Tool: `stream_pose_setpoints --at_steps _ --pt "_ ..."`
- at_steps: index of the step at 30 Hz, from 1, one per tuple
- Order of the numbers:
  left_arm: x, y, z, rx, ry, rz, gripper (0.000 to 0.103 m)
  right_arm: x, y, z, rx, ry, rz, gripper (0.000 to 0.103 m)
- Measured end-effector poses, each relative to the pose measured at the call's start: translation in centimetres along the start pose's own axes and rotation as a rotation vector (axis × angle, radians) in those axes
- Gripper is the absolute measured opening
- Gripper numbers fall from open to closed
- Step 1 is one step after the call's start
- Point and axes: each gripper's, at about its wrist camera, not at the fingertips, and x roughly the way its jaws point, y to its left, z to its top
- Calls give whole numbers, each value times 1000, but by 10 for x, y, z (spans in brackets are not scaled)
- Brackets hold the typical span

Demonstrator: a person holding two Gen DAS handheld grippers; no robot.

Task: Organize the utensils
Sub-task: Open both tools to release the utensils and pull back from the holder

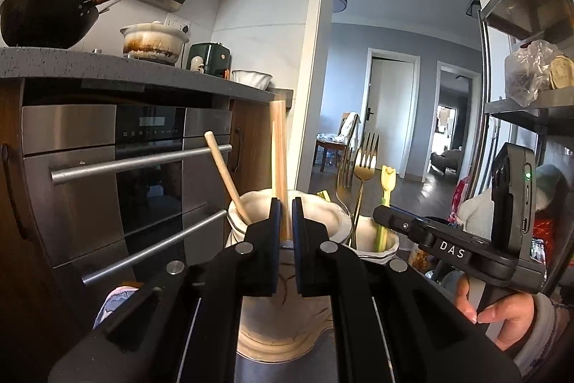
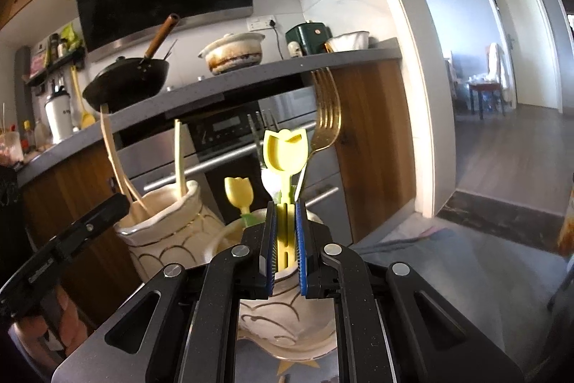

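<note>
My left gripper [image 1: 286, 209] is shut on a pair of wooden chopsticks [image 1: 279, 146] that stand upright over a cream ceramic vase [image 1: 280, 322]. A wooden utensil handle [image 1: 226, 174] leans in that vase. My right gripper [image 2: 286, 214] is shut on a yellow tulip-shaped utensil [image 2: 285, 151], held over a second cream vase [image 2: 287, 318]. That vase also holds a gold fork [image 2: 326, 110], a silver fork [image 2: 263, 128] and another yellow tulip utensil [image 2: 239, 191]. The right gripper also shows in the left wrist view [image 1: 394, 219].
A grey counter [image 1: 107, 67] carries a black wok [image 1: 46, 18], a stained white pot [image 1: 154, 42] and a green appliance [image 1: 210, 58]. A steel oven [image 1: 118, 174] sits under it. Metal shelves [image 1: 531, 106] stand right. A doorway [image 1: 394, 96] opens behind.
</note>
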Motion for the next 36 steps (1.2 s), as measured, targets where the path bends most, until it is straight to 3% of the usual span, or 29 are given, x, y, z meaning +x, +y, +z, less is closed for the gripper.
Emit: stream_pose_setpoints --at_steps 5,12,14,24,27,30,34,36 --pt "0 -1 -1 12 -3 5 7 -1 -3 -1 19 -6 10 11" --pt "-4 -2 2 23 -10 46 8 -7 -7 1 40 -34 1 38" --pt "-5 -3 4 29 -6 58 8 -11 -9 4 52 -39 -4 41" --pt "-21 -11 12 48 34 94 9 -43 -8 15 37 -10 -5 47" --pt "-28 -15 9 58 47 105 28 -52 -10 15 39 7 1 51" --pt "-34 -18 4 64 71 110 38 -61 -12 15 33 34 6 60" --pt "-44 -20 -6 61 98 138 73 -74 -12 12 -4 70 0 77" --pt "-50 -20 -9 55 95 146 83 -80 -10 8 -28 89 -8 84"
